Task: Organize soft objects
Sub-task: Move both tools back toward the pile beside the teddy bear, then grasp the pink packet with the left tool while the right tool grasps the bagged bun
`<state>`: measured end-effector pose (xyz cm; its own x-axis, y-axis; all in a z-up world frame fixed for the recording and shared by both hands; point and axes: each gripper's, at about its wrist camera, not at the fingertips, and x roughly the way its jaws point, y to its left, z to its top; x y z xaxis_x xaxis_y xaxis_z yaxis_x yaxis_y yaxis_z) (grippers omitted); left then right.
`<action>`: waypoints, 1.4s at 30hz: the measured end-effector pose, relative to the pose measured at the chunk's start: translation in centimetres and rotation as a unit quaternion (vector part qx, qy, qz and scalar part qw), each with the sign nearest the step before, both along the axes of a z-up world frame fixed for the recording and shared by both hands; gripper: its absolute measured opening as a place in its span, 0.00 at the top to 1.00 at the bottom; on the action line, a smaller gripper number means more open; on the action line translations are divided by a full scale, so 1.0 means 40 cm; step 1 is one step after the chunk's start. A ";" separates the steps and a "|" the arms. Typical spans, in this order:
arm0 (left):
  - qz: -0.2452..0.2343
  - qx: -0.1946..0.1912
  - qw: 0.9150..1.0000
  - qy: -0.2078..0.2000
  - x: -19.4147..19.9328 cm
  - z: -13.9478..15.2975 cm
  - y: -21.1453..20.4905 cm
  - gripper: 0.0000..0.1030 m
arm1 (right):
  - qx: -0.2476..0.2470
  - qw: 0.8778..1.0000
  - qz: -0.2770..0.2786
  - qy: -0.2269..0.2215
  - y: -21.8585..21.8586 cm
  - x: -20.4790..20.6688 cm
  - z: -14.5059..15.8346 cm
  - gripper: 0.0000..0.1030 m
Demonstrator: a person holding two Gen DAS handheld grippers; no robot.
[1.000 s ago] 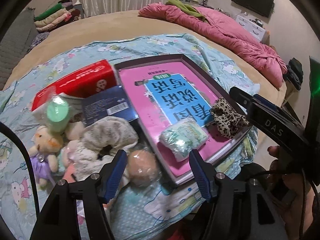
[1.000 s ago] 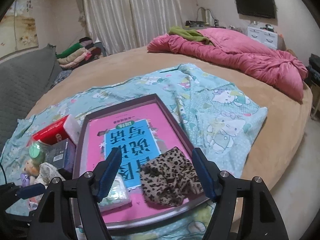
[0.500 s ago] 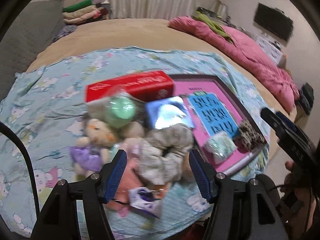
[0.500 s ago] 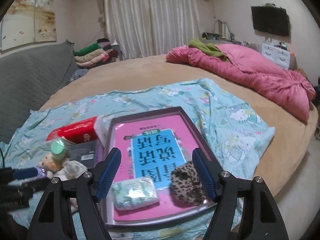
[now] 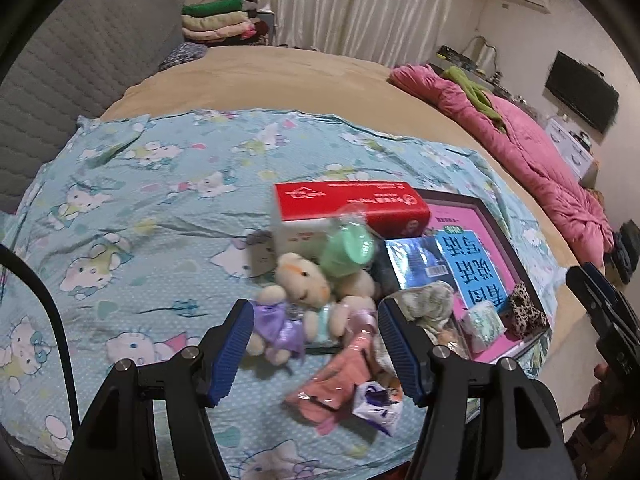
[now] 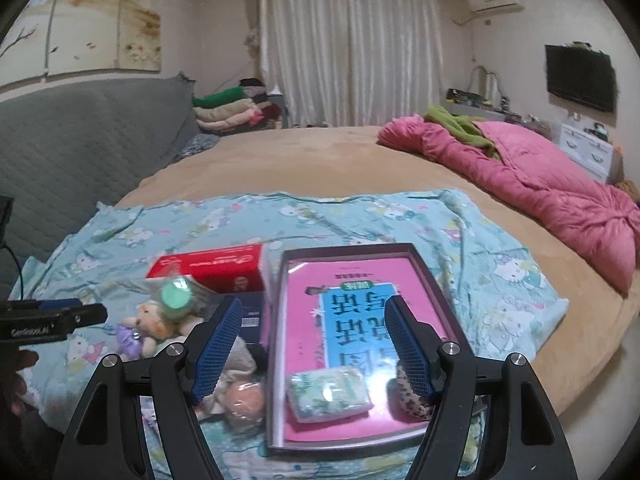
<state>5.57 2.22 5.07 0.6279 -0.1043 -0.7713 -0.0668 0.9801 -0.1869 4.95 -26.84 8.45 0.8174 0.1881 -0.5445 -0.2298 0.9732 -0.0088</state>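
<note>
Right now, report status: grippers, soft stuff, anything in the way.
Left gripper open, empty, over the toy pile. Right gripper open, empty, over the tray. Leopard scrunchie and tissue pack in tray; bear outside. Red box crowds the pile.

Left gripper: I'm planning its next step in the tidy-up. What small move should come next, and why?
Probably lower the left gripper onto the plush bear: its jaws stand open and empty with the bear framed between them, outside the tray.

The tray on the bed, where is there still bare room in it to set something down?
The tray is bare across its far half, beyond the tissue packet and leopard scrunchie at its near edge. Left of it is crowded: red box, plush bear, green cup.
</note>
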 end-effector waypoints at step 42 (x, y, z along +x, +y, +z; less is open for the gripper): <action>-0.059 -0.023 0.993 0.097 -0.023 -0.237 0.015 0.38 | -0.307 0.933 0.153 0.108 0.258 -0.019 -0.314 0.27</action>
